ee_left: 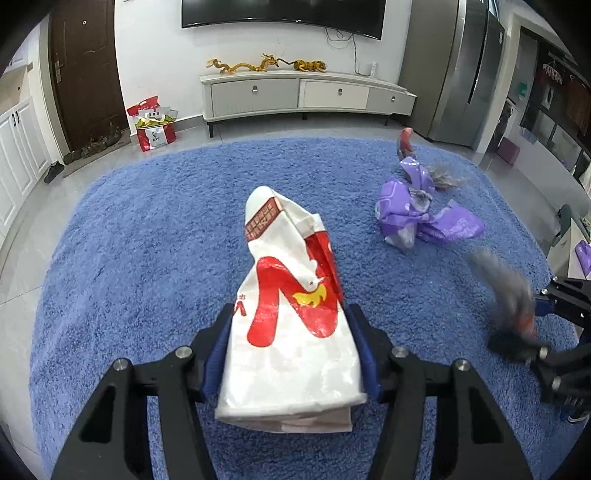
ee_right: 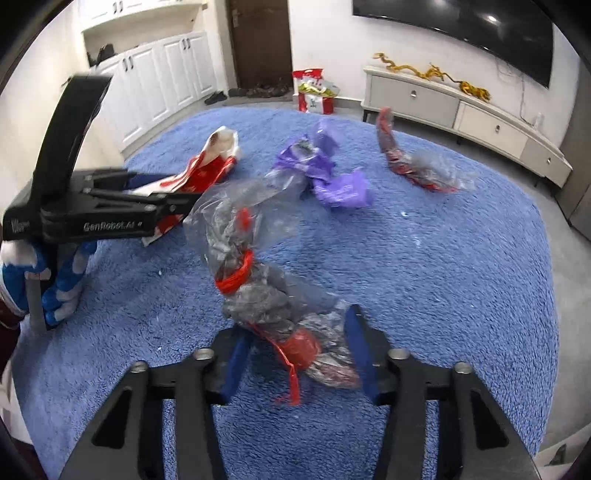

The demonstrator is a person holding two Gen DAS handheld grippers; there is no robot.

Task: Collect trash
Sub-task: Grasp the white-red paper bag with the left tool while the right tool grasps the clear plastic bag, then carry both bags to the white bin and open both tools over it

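Blue shag rug, white TV cabinet with golden dragon figurines, wall-mounted television.

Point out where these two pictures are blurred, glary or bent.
Left wrist view: the clear wrapper in the right gripper is motion-blurred; the white bag is sharp. Right wrist view: the TV shows glare. Both views: fisheye bends the rug.
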